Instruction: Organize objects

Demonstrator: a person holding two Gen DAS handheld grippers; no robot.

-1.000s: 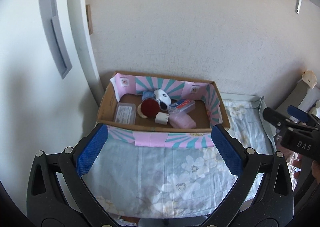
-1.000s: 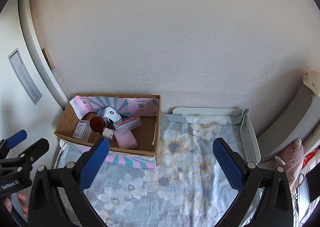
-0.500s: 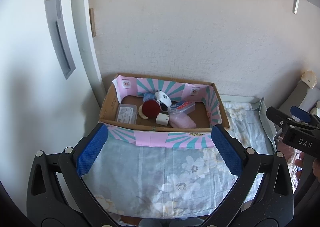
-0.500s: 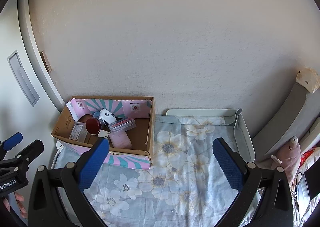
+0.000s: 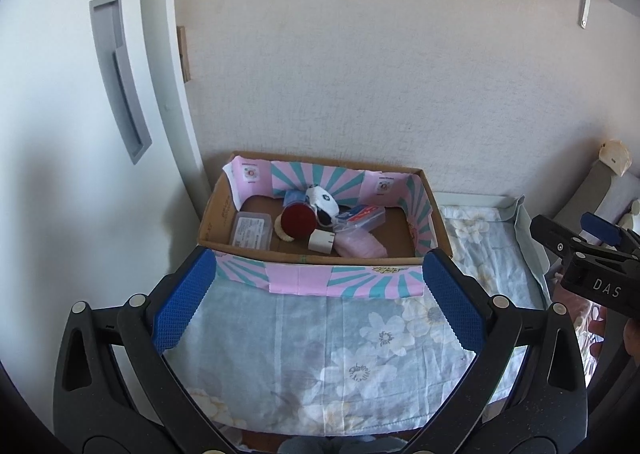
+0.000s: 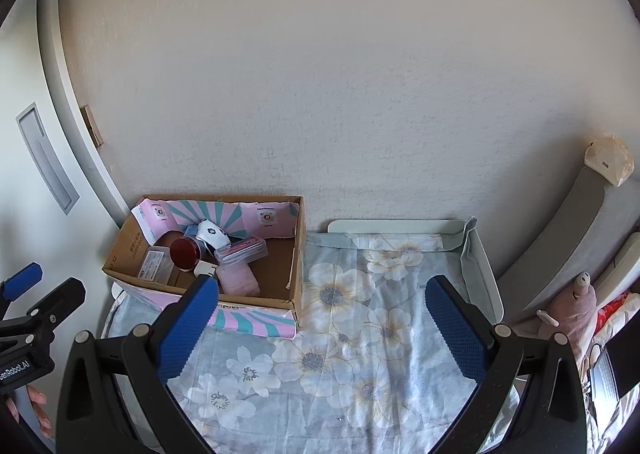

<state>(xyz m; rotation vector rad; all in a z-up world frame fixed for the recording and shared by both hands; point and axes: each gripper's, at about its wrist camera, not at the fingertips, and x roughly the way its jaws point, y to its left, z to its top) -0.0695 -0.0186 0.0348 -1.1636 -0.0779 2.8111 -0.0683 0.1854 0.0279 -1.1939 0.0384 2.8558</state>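
A cardboard box (image 5: 434,222) lined with pink and teal paper stands on a floral cloth (image 5: 360,338) against the wall. It holds a red-lidded jar (image 5: 298,219), a white rolled item (image 5: 323,198), a clear case (image 5: 253,230), a white plug (image 5: 320,243), a pink pouch (image 5: 360,248) and a clear box with red contents (image 5: 360,214). My left gripper (image 5: 318,302) is open and empty, in front of the box. My right gripper (image 6: 322,326) is open and empty, over the cloth to the right of the box (image 6: 298,246).
A white door with a grey recessed handle (image 5: 120,78) is left of the box. A white tray rim (image 6: 480,274) edges the cloth at the right. A pink plush toy (image 6: 572,306) and grey cushions lie at the far right.
Both grippers have pulled back and up a little, so the box looks smaller and further away. Both stay open. Nothing in the box has moved.
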